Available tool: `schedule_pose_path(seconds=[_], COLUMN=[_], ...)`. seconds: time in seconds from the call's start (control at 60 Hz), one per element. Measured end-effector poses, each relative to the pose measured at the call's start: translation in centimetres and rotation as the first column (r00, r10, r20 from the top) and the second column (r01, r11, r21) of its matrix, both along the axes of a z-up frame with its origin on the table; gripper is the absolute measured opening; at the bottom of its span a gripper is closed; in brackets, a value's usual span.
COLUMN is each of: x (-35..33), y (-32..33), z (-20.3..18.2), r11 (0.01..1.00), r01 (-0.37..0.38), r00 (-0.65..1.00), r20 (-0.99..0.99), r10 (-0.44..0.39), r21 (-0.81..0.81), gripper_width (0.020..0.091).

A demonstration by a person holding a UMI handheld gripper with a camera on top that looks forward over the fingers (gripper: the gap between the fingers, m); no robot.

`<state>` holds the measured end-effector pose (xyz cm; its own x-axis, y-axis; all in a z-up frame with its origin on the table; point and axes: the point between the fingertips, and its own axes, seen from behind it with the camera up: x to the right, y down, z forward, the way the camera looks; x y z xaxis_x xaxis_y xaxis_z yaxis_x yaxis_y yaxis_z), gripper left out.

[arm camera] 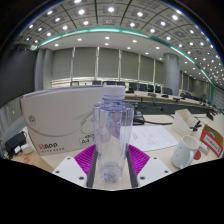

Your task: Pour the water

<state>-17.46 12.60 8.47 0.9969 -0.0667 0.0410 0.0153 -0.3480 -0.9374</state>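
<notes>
**Bottle in the fingers, cup off to one side**

Gripper has a clear plastic bottle standing upright between its two fingers. Pink pads show on both sides of the bottle's lower body and look pressed against it, so I read the gripper as closed on the bottle. White cap is on top; cannot tell whether it is screwed down or loose. Water level inside not readable through the clear wall.

Taking the bottle as landmark:
- Behind it, to its left: a large white box with red lettering low on its face.
- To its right and a little nearer: a white paper cup on the table, well apart from the bottle. Likely the pour target.
- Right of the cup: a red-and-white package, partly cut off.
- Far behind: rows of desks and monitors, ceiling lights above.

Judgement: pour not yet begun; bottle is vertical and nowhere near over the cup.

Risks from here:
- Cap on. Tilting would give no water, or a loose cap could drop into the cup.
- Thin plastic wall. Hard squeeze may buckle it and spurt water; soft squeeze may let it slip when tilted.
- Light cup. A nudge from the bottle neck could tip it.
- Cup mouth is small; a fast tilt would overshoot onto the table and the papers nearby.
</notes>
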Motion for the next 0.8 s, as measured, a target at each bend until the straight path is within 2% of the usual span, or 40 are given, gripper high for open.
schedule_pose_path(seconds=[0.033, 0.217, 0.383, 0.483, 0.55, 0.65, 0.8], x=[0.0, -0.1, 0.2, 0.8, 1.0, 3.2, 6.7], y=[0.0, -0.1, -0.6, -0.7, -0.7, -0.3, 0.3], z=[-0.1, -0.1, 2.4, 5.8, 8.3, 10.6, 11.9], r11=[1.0, 1.0, 0.999, 0.998, 0.996, 0.995, 0.992], r01=[-0.004, -0.018, -0.019, -0.009, 0.014, 0.056, 0.12], r00=[1.0, 0.999, 0.987, 0.926, 0.816, 0.566, 0.133], r20=[-0.005, -0.047, -0.16, -0.377, -0.577, -0.824, -0.991], r10=[0.004, 0.018, 0.023, 0.034, 0.039, 0.041, 0.017], r21=[-0.002, -0.004, 0.028, 0.068, 0.088, 0.087, 0.033], gripper_width=[0.0502, 0.0352, 0.0353, 0.0351, 0.035, 0.035, 0.0349])
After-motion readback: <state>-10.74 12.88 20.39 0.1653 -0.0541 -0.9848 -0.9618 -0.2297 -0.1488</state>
